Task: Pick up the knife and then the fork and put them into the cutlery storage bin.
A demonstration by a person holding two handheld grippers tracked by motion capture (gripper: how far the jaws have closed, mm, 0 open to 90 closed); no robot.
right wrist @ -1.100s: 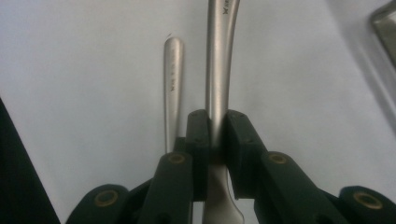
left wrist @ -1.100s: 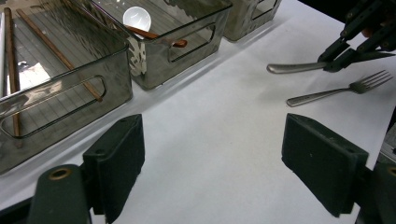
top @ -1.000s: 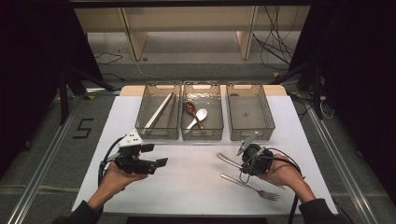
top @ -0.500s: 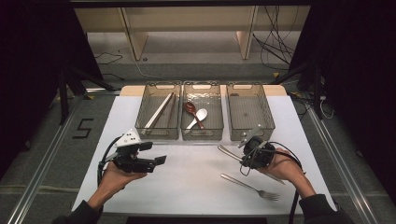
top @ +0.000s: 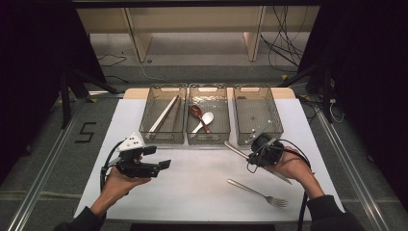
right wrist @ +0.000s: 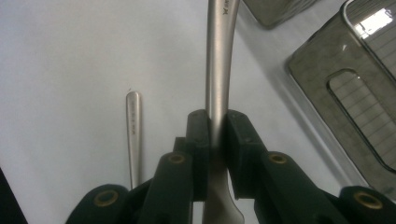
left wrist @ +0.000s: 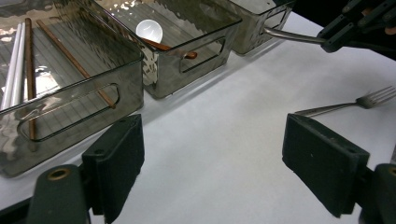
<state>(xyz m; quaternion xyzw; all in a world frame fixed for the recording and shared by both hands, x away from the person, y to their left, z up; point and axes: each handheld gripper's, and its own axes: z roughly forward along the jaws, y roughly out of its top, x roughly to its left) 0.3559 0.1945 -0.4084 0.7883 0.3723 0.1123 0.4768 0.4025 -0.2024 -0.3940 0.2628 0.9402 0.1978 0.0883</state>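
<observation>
Your right gripper (right wrist: 212, 135) has its jaws clamped on a metal knife (right wrist: 218, 56). Your left gripper (left wrist: 212, 168) hangs with jaws wide above the surface (top: 202, 183).

A white table (top: 202, 183) carries three clear plastic bins in a row along its far side: a left bin (top: 162, 137), a middle bin (top: 208, 138) and a right bin (top: 256, 98). A metal fork (top: 257, 193) lies flat near the front right, tines pointing right, apart from the bins.

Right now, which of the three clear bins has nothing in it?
The right-hand bin, nearest the right tool. The left bin holds chopsticks; the middle bin holds two spoons.
</observation>
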